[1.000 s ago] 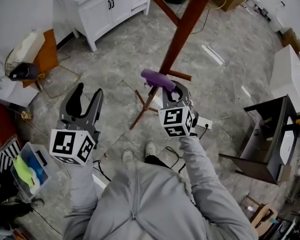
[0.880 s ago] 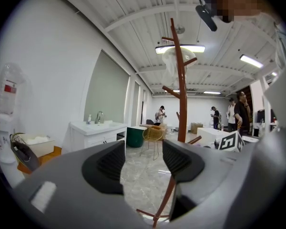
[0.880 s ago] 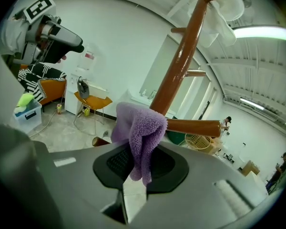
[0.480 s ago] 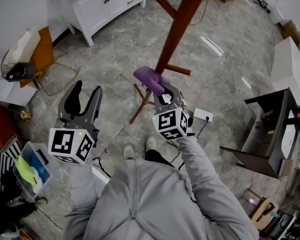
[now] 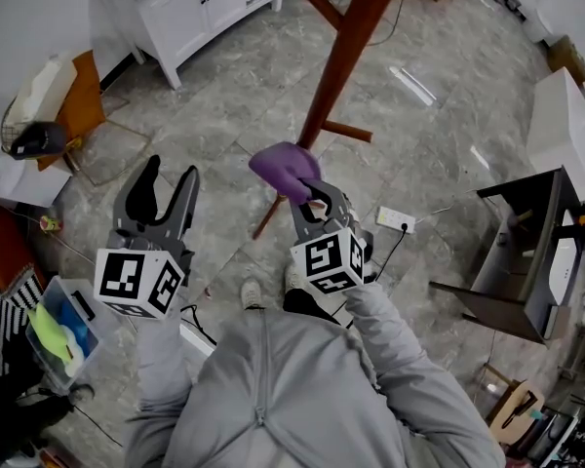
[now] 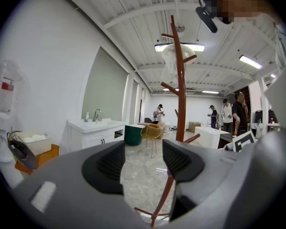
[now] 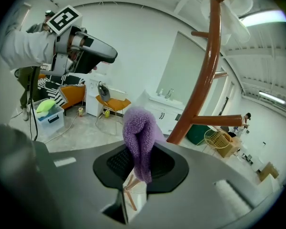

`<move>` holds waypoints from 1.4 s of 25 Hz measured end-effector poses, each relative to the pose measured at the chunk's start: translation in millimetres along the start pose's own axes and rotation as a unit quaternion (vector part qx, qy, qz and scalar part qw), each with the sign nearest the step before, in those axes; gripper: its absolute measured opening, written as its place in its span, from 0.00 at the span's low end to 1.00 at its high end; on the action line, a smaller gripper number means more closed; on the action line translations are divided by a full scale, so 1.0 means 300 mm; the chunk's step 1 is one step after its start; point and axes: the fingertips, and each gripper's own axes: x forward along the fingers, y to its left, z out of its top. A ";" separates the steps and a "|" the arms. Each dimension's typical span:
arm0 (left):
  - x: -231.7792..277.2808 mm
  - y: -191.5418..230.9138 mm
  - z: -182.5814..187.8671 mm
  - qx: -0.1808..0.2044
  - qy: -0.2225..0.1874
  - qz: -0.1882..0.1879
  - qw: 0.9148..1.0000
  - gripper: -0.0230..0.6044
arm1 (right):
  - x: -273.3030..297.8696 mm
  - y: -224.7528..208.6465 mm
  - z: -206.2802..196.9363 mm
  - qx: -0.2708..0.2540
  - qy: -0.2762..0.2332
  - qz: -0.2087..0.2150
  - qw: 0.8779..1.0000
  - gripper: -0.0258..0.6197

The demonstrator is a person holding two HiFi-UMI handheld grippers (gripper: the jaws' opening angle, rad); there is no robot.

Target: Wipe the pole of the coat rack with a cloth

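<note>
Head view, left first: your left gripper (image 5: pixel 173 175) hangs with its jaws apart, nothing between them.

And the right?

Your right gripper (image 5: pixel 310 201) is clamped on the purple cloth (image 5: pixel 285 169), just beside the pole (image 5: pixel 346 52), apparently not touching it. I'd judge the wiping unfinished.

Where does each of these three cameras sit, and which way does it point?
Head view: on the person's head, facing steeply down at the grey marble floor; shows the grey jacket, left gripper and right gripper.
Left gripper view: on the left gripper, looking between its open jaws at the reddish-brown wooden coat rack pole; jacket at right.
Right gripper view: on the right gripper, looking past the fuzzy purple cloth in its jaws; left gripper upper left.
Shared: all see the pole.
</note>
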 end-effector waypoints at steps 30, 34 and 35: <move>-0.039 -0.058 0.078 0.008 -0.042 -0.036 0.998 0.46 | -0.287 0.242 0.152 0.004 -0.060 0.033 0.998 0.13; -0.016 -0.095 0.088 0.009 -0.045 -0.055 0.997 0.46 | -0.348 0.150 0.151 0.032 -0.070 -0.016 0.997 0.13; -0.008 -0.107 0.091 0.010 -0.046 -0.060 0.997 0.46 | -0.362 0.123 0.146 0.031 -0.069 -0.034 0.997 0.13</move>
